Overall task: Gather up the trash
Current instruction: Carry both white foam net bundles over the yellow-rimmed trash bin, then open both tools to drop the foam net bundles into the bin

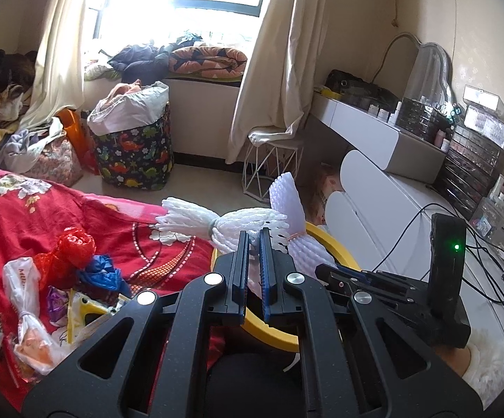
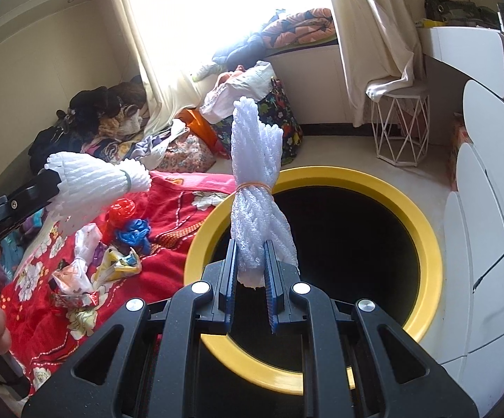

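White foam netting fills both claws: the right gripper [image 2: 250, 271] pinches a bundle tied with an orange band [image 2: 256, 188] by its lower end, so it stands upright over the dark mouth of the yellow-rimmed bin [image 2: 422, 223], placed to fall straight in. Pressed nearly together, the left gripper [image 1: 254, 244] nips a second bundle [image 1: 217, 226] with a grey band, lying crosswise near the rim. More trash, the bags and wrappers [image 1: 63, 271], waits on the red blanket [image 1: 25, 216] just beside the bin

Dinosaur-print hamper [image 1: 134, 155], wire stool [image 2: 401, 129], white dresser [image 1: 384, 205] nearby.
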The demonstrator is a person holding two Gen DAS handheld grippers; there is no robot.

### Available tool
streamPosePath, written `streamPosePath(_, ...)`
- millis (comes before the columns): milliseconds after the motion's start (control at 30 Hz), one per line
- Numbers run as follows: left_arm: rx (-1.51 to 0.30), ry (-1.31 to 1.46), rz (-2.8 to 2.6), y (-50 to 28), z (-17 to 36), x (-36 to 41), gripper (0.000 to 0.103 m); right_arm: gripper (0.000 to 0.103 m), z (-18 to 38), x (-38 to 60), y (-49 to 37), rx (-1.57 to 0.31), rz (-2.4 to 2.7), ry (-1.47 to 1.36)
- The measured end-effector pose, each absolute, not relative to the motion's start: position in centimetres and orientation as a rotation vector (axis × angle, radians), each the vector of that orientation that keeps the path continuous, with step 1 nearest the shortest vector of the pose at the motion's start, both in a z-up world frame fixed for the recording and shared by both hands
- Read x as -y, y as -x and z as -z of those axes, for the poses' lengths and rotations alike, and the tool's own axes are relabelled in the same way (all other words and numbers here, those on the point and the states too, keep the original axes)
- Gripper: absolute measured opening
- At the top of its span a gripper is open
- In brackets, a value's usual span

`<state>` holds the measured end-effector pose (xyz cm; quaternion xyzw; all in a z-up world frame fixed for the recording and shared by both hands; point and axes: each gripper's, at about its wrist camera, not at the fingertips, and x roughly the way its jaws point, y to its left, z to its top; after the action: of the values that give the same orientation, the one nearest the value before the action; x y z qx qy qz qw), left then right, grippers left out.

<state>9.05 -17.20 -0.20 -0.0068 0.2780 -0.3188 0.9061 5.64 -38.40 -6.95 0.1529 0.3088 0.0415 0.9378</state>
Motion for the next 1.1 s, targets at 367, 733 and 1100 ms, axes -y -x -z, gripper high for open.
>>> streamPosePath(367, -0.64, -0.005, 0.721, -10.6, 2.3, 21.0, 0.003, 0.014, 8.4, 40.9, -5.4, -0.668, -0.029, -0.351)
streamPosePath(733, -0.661, -0.011, 0.775, -11.5, 3.2, 24.0, 0.003, 0.019, 9.9, 43.0, -5.3, -0.702, 0.044, -0.408)
streamPosePath(1100, -0.685, 0.092, 0.694, -12.7, 4.0, 21.7, 0.087, 0.057, 10.3, 44.1, -5.0, -0.672, 0.105, -0.42)
